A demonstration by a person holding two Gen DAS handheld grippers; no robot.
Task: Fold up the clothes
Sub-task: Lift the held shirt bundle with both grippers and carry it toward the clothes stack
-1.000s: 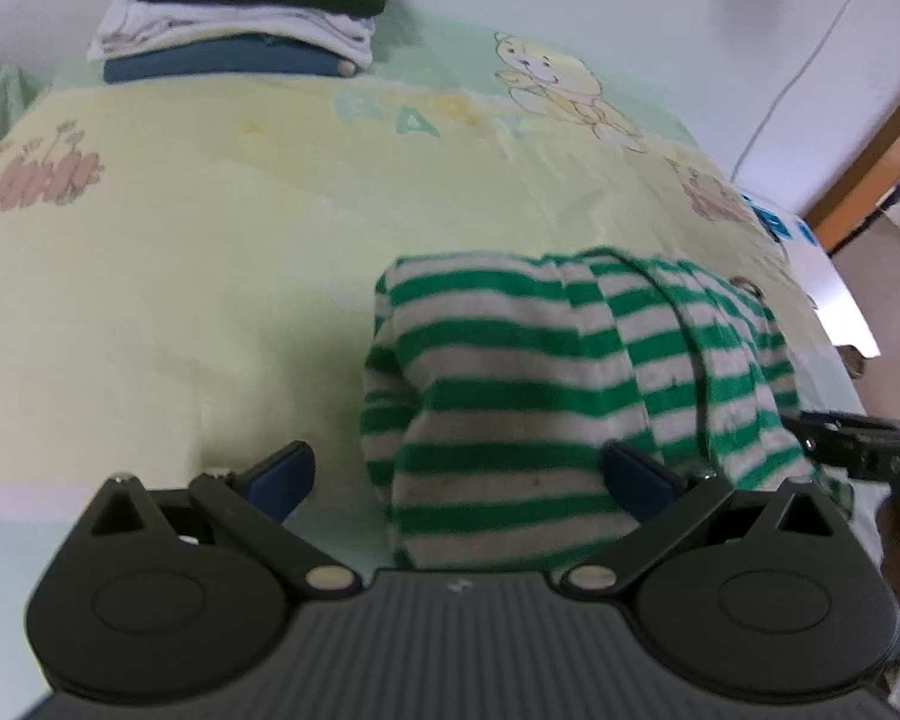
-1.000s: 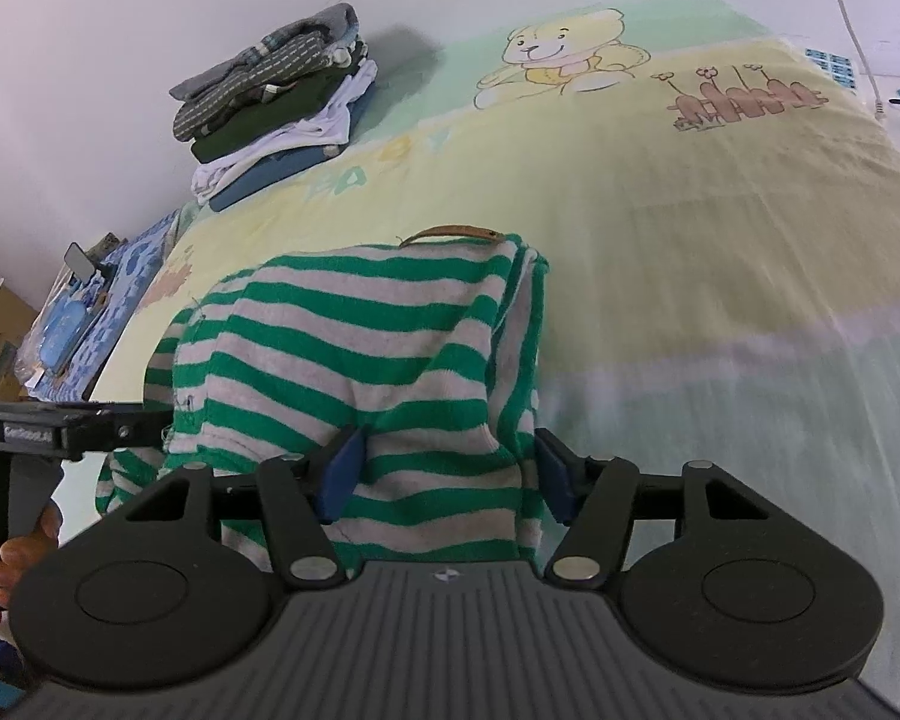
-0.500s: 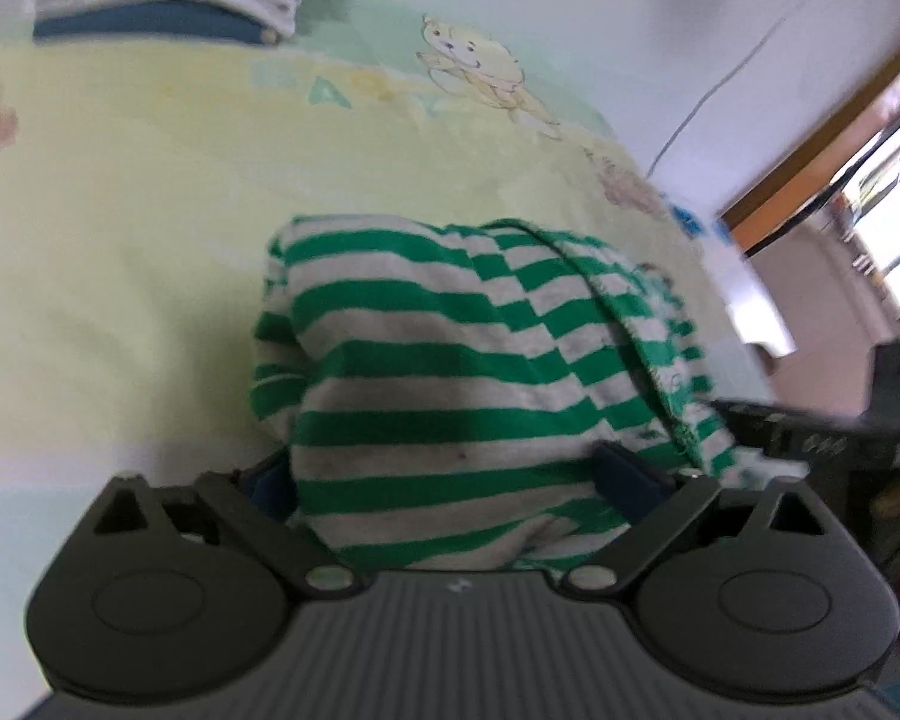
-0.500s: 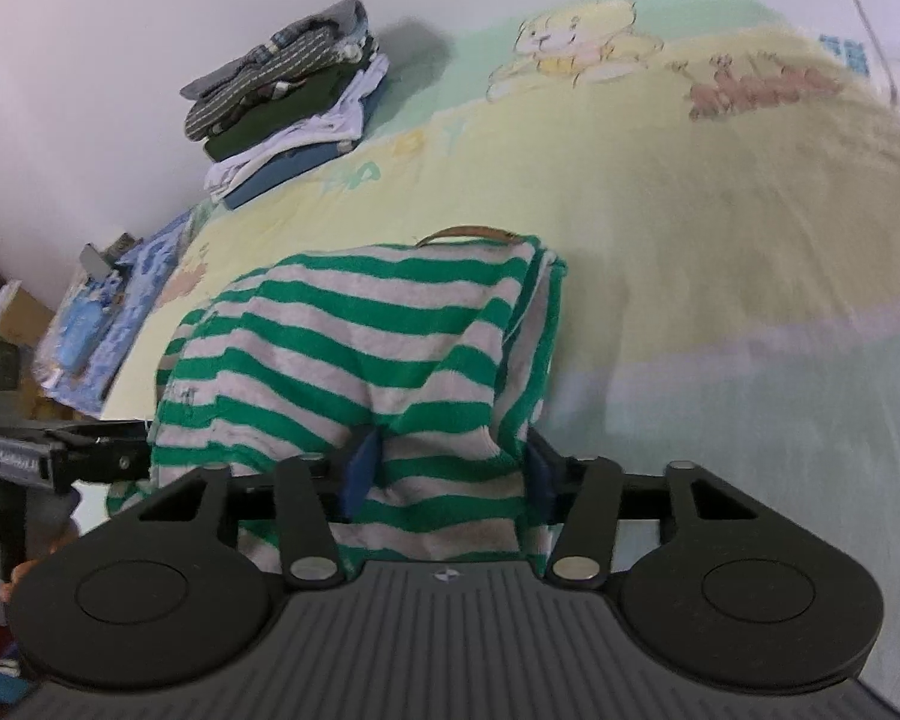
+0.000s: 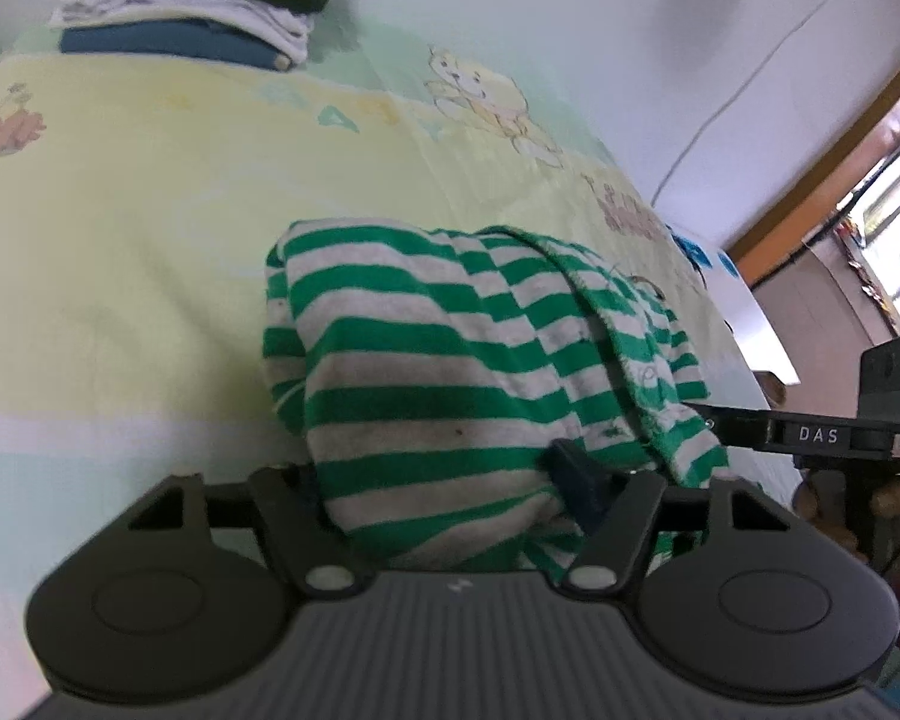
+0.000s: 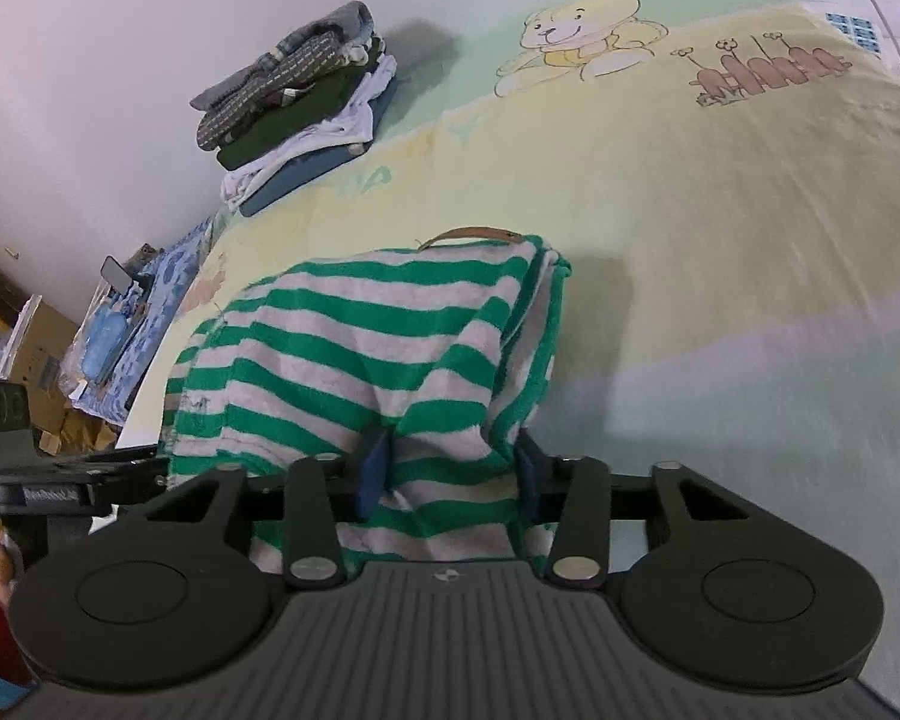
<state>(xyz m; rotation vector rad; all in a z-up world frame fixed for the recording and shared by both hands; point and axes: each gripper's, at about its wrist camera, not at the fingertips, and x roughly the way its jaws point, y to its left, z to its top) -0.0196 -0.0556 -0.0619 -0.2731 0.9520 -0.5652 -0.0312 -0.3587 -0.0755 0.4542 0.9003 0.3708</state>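
The left gripper (image 5: 450, 468) has its jaws about half spread, and they have just been closing; the near edge of the green-and-grey striped garment (image 5: 450, 372) is bunched between them. The right blue pad (image 5: 576, 480) presses into the cloth, while the left pad is hidden under the fabric, so the grip reads as closed on the garment.

The right gripper (image 6: 450, 468) stands narrower, its jaws also just closing, with a fold of the same striped garment (image 6: 360, 360) pinched between its two blue pads (image 6: 373, 468), which dent the cloth on both sides.

There is one striped garment, folded into a compact bundle in the lower middle of both views, lying on the bed's yellow-and-green cartoon sheet (image 6: 720, 210). A brown loop (image 6: 474, 235) sticks out at its far edge.

One stack of folded clothes (image 6: 297, 102) sits at the upper left of each view, against the white wall; about four or five pieces are layered in it. Each gripper appears once in the other's view, at the frame edge.
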